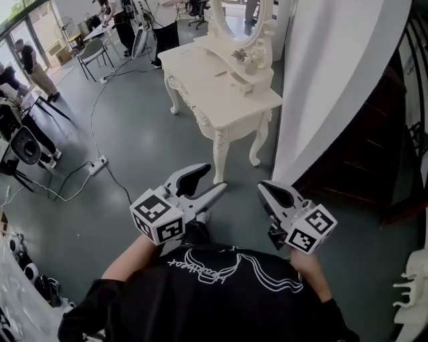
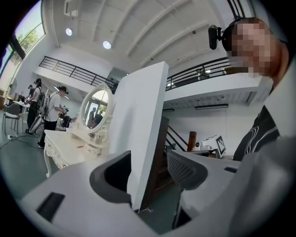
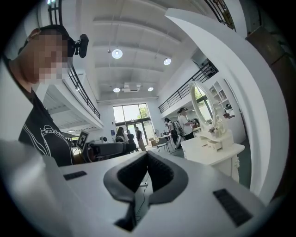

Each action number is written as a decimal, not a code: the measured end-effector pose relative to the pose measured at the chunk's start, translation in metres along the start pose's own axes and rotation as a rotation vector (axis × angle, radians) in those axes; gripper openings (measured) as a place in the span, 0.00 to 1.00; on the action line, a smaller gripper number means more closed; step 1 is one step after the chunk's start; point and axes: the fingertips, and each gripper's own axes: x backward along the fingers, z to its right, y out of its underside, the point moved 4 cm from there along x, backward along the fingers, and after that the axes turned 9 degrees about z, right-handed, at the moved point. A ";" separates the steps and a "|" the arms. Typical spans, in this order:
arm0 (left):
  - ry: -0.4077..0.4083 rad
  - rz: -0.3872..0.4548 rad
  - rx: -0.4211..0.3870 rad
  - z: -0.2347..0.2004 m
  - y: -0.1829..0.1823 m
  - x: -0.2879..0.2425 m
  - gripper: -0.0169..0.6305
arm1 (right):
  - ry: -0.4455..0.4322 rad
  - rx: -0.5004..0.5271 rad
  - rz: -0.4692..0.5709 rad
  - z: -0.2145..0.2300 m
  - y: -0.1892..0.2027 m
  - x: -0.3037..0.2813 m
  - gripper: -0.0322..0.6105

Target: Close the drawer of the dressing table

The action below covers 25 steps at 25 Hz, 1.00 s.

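The white carved dressing table [image 1: 224,93] stands on the grey floor ahead of me, its oval mirror [image 1: 241,17] at the back and small drawer boxes [image 1: 243,83] on top. Both grippers are held level in front of my chest, well short of the table and touching nothing. My left gripper [image 1: 214,178] has its jaws open with only air between them; in the left gripper view [image 2: 150,169] the table [image 2: 60,150] shows far left. My right gripper [image 1: 263,188] is shut on nothing, its tips meeting [image 3: 147,156]; in the right gripper view the table [image 3: 215,152] stands at the right.
A white partition [image 1: 334,80] rises just right of the table, with a dark wooden staircase [image 1: 374,153] behind it. A power strip and cable [image 1: 98,163] lie on the floor to the left. Chairs, stands and several people are at the far left and back.
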 end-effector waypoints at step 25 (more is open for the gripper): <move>0.100 -0.143 0.115 -0.291 0.006 -0.138 0.40 | 0.210 -0.120 -0.053 0.201 0.020 -0.217 0.06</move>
